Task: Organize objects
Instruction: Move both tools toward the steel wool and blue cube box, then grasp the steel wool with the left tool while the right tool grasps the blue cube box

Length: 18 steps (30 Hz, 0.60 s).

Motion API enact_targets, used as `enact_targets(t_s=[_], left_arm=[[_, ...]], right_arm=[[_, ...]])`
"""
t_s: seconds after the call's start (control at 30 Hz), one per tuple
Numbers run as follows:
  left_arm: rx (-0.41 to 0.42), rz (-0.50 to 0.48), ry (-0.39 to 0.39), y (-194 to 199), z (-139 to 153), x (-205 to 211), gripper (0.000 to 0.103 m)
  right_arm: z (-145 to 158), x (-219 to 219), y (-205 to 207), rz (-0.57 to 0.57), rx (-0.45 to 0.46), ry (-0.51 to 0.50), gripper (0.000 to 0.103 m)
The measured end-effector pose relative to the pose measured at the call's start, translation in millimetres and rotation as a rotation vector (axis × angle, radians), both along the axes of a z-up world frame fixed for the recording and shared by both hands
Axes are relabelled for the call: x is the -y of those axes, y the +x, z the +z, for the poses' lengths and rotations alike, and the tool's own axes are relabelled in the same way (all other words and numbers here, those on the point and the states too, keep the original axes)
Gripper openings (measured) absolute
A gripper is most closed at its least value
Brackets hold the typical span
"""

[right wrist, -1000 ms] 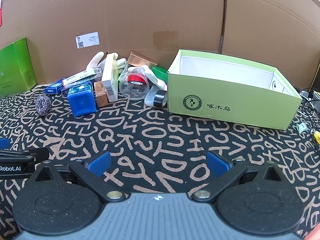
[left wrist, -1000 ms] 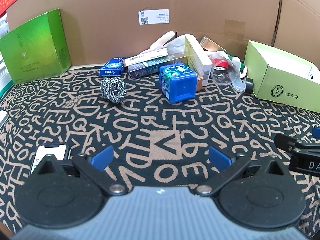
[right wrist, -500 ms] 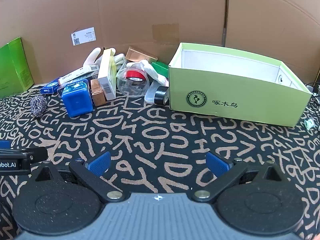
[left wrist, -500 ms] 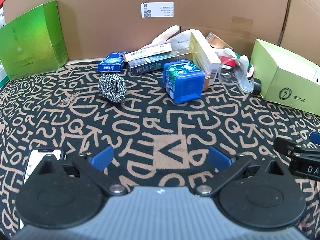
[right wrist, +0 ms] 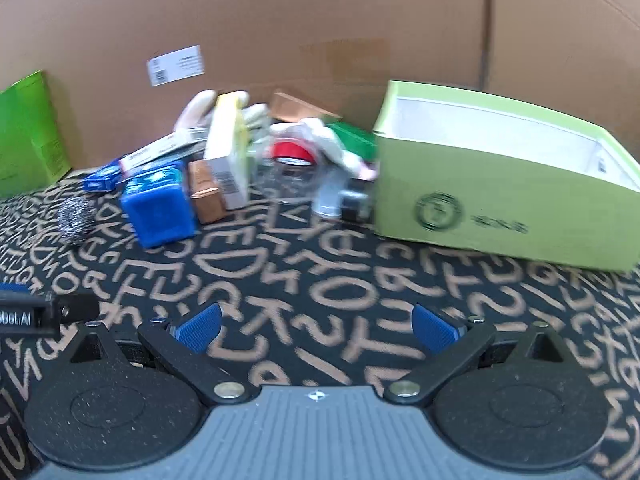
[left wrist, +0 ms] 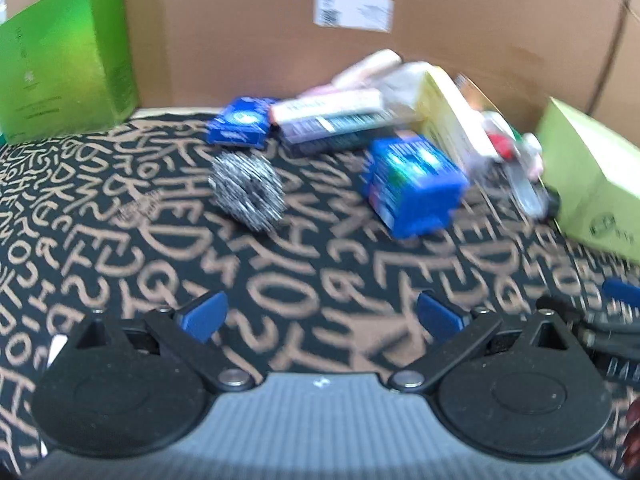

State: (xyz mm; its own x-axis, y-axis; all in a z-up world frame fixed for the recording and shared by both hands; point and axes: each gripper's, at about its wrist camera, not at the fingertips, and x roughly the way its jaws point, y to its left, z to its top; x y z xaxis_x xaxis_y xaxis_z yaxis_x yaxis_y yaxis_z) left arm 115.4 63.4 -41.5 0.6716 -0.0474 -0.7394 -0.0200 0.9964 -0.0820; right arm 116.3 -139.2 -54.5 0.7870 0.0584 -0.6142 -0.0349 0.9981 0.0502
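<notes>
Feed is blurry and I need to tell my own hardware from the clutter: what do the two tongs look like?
Both look alike. The left tongs and right tongs each have two blue ribbed pads on black linkage arms with silver pivot bolts, two round black discs, and a grey ridged body between them. The side of each, seen from the other's camera, is black with white lettering too blurred to read. No cables or sleeves show.

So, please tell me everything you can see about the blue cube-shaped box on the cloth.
The blue box is roughly cube-shaped, with plain blue sides and a printed top in blue, green and white; the print is too blurred to read. It looks like glossy card or plastic. It is closed and sits flat on the lettered cloth, turned so one corner faces the left camera. The steel scourer lies apart to its left. From the right view, a copper box stands close against its other side. No fingers touch it.
</notes>
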Motion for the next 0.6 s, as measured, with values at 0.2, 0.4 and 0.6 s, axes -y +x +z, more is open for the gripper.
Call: enact_targets(t_s=[0.2,0.4,0.6], left_arm=[[0.001,0.075,-0.055,40,5,-33,0.103],[-0.009,0.085,-0.075,70,-1,-47,0.076],[-0.024,0.082,-0.054,82,-14,-50,0.061]], right_arm=[[4,-39,28,0.18,0.079,-0.036,0.103],[12,-84,62,0.34,0.124,-0.09,0.103],[7,-110,83,0.382,0.16,-0.164,0.075]])
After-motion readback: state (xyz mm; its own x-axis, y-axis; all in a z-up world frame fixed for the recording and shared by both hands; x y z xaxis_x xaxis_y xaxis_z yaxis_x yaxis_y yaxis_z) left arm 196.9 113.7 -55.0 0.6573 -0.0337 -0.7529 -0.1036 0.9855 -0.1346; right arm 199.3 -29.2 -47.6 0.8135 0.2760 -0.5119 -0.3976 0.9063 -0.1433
